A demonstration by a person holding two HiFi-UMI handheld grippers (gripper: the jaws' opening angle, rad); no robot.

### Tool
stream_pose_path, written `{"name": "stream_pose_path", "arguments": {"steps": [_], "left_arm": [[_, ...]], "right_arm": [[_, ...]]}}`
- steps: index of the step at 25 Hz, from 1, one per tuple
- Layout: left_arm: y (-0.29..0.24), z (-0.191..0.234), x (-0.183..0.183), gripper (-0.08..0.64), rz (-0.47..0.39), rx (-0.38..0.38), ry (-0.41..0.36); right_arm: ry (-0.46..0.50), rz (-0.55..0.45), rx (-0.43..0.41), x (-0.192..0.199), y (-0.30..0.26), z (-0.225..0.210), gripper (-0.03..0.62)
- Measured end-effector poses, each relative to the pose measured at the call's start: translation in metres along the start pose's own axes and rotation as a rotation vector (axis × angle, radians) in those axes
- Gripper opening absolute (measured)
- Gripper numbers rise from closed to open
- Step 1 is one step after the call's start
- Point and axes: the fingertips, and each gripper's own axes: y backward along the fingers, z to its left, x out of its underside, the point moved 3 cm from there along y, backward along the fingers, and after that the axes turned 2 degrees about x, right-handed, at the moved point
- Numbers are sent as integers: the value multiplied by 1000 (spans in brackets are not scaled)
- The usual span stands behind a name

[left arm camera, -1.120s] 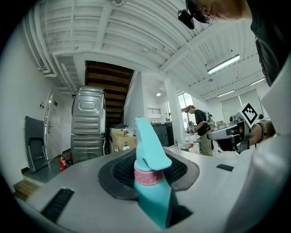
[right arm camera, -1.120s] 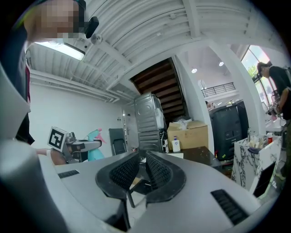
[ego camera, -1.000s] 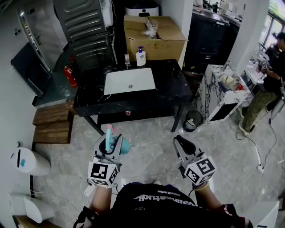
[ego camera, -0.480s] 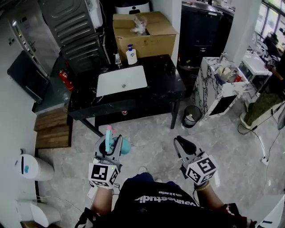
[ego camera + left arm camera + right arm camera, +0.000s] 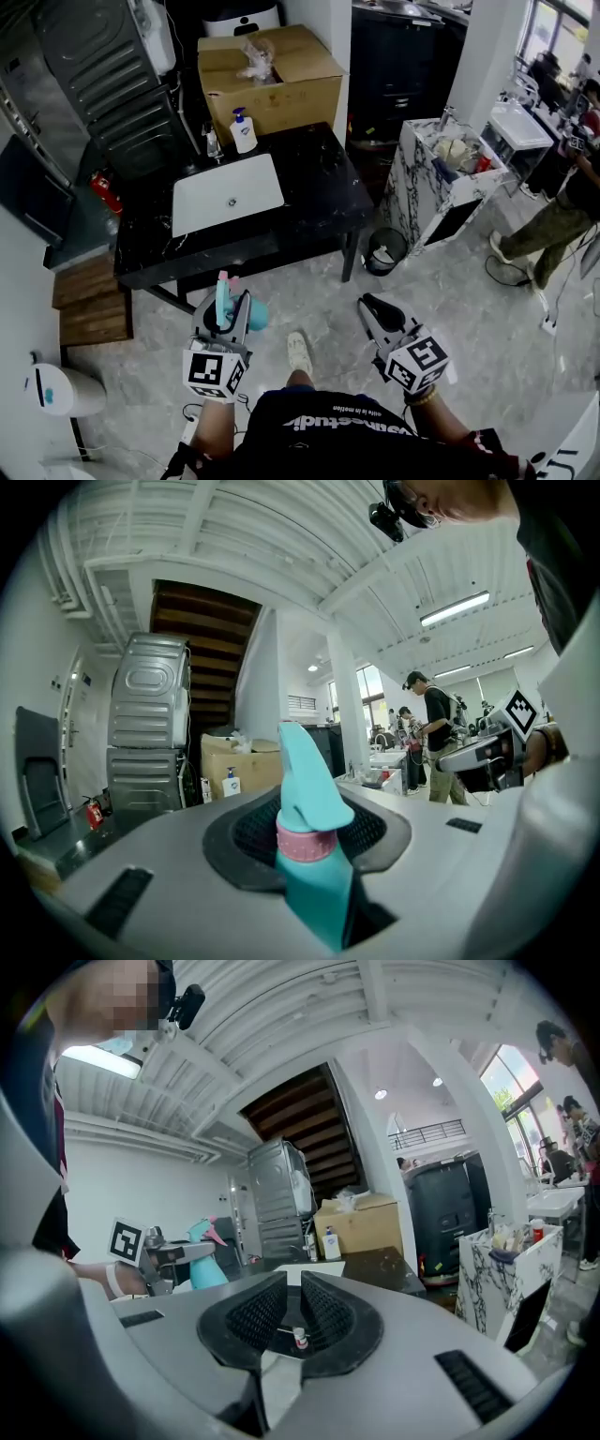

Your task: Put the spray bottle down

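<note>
Wood steps [image 5: 89,300] at 10 o'clock. L claw [image 5: 228,305] clamped on teal spray bottle [image 5: 255,314], held upright, off the floor. Black sink counter [image 5: 309,187] at 12, front edge near; soap pump [image 5: 243,131] at its back. R claw [image 5: 367,305] empty, jaws barely apart. Bin [image 5: 380,251] & marble cabinet [image 5: 427,192] at 2; bare floor [image 5: 309,291] btwn claws.

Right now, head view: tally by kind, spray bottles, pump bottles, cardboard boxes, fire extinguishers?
Spray bottle: 1, gripped in the left tool
Pump bottle: 1, on the black counter
Cardboard box: 1
Fire extinguisher: 1
Total: 4
</note>
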Motion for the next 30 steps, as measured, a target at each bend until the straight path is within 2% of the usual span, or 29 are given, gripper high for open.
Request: {"name": "stream_pose_path", "arguments": {"steps": [5, 11, 17, 23, 30], "left_arm": [[-72, 47, -1, 144, -16, 51, 22], [-149, 117, -12, 144, -41, 87, 14], [-203, 158, -9, 144, -49, 146, -3], [-253, 167, 3, 144, -30, 179, 60], [-307, 161, 6, 144, -17, 208, 59]], "right_arm": [[23, 16, 58, -31, -66, -39, 69], [75, -12, 86, -79, -157, -62, 69], [76, -18, 139, -89, -212, -81, 69], [67, 17, 181, -94, -232, -111, 69], [68, 14, 147, -104, -274, -148, 69]]}}
